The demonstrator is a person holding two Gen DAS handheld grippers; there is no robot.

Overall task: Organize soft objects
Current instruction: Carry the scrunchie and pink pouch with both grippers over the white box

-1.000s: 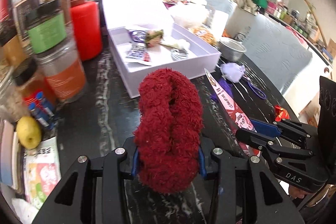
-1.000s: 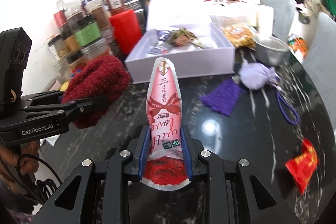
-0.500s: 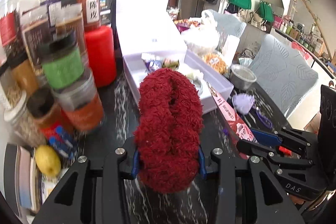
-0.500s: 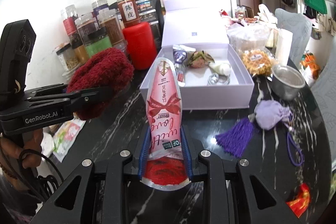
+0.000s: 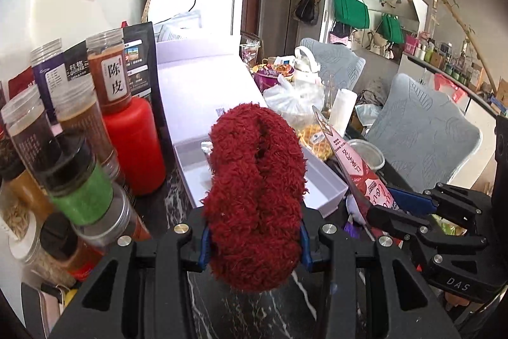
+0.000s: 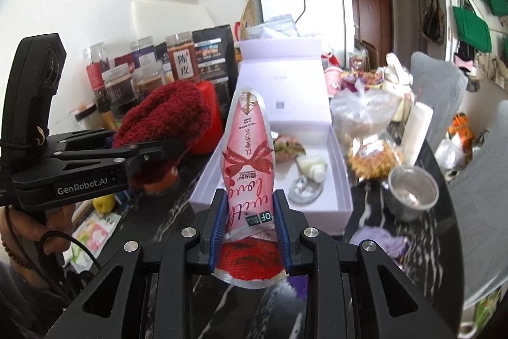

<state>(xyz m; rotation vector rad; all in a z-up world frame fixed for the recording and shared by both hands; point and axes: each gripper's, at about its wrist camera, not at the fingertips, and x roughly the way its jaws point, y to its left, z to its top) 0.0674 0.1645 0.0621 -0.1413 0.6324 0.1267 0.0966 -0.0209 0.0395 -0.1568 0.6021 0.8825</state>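
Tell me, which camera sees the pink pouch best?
The right wrist view: the pink pouch faces it head-on, bow and writing clear, clamped in the right gripper. The left wrist view catches only its side edge, slanting up from that gripper.

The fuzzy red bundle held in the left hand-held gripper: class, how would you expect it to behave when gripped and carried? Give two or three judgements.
The fuzzy red bundle probably squashes easily: it bulges out above the left hand-held gripper pinching its lower part. It looks light for its bulk, standing up unsupported. Its shaggy pile likely resists slipping against the pads.
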